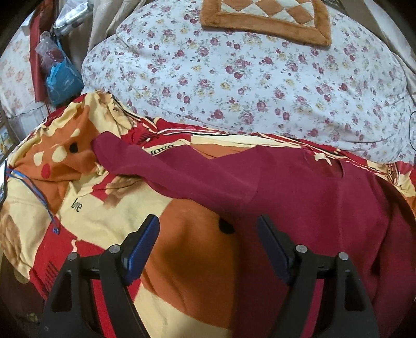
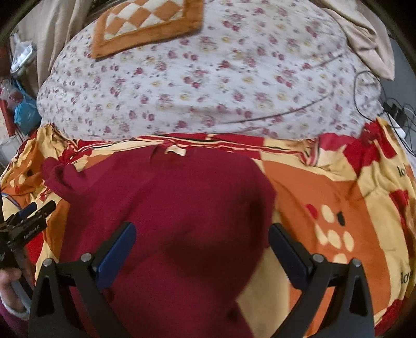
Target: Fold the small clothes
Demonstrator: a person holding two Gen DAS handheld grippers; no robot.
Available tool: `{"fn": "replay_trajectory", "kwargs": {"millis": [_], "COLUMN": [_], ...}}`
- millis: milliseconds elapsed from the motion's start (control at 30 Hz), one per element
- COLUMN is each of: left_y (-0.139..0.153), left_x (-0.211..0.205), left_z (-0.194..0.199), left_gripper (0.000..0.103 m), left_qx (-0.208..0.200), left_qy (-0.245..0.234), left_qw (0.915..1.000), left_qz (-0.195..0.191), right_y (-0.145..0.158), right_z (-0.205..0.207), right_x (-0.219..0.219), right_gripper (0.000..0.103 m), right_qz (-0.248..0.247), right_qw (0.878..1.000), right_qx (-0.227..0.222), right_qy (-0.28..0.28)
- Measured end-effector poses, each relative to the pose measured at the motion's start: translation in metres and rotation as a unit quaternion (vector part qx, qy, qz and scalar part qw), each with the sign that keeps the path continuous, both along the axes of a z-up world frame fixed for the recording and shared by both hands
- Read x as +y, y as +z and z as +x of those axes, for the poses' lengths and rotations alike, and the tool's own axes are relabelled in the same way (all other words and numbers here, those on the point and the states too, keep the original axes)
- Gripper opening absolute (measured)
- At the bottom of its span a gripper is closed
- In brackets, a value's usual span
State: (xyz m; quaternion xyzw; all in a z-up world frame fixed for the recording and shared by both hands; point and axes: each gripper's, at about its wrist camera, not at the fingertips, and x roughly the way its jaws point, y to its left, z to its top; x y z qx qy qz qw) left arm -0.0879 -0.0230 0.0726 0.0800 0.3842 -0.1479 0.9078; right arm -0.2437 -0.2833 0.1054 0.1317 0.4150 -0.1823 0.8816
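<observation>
A dark red garment (image 1: 299, 197) lies on the red, orange and cream bedsheet (image 1: 109, 218), one sleeve (image 1: 145, 163) stretched to the left. In the right wrist view the garment (image 2: 171, 208) lies flat with a cream neck label (image 2: 176, 151) at its far edge. My left gripper (image 1: 208, 228) is open and empty, just above the sheet at the garment's left edge. My right gripper (image 2: 202, 236) is open and empty, hovering over the garment's body. The left gripper also shows in the right wrist view (image 2: 33, 208), at the far left.
A white floral quilt (image 1: 247, 75) is piled behind the garment, with an orange checked cushion (image 1: 267, 18) on top. A blue bag (image 1: 63, 82) hangs at the far left. Black cables (image 2: 395, 109) lie at the bed's right edge.
</observation>
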Motion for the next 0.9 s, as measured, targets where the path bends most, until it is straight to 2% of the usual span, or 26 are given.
{"fn": "replay_trajectory", "kwargs": {"millis": [267, 400, 667, 900], "left_y": [0.002, 0.005, 0.012, 0.007], "left_x": [-0.021, -0.03, -0.046, -0.053], "left_z": [-0.01, -0.012, -0.005, 0.005], "left_gripper": [0.07, 0.07, 0.07, 0.07], "left_qx": [-0.006, -0.001, 0.001, 0.018], "left_qy": [-0.021, -0.034, -0.039, -0.035], "left_qw": [0.9996, 0.9994, 0.9992, 0.9992], "left_qz": [0.018, 0.012, 0.005, 0.001], "right_y": [-0.008, -0.014, -0.016, -0.025], "right_z": [0.017, 0.023, 0.038, 0.048], "right_x": [0.019, 0.025, 0.03, 0.028], "right_gripper": [0.103, 0.103, 0.103, 0.103], "right_qz": [0.004, -0.001, -0.005, -0.006], "right_qw": [1.0, 1.0, 1.0, 0.999], "right_qx": [0.005, 0.015, 0.005, -0.015], "right_qy": [-0.008, -0.009, -0.015, -0.03]}}
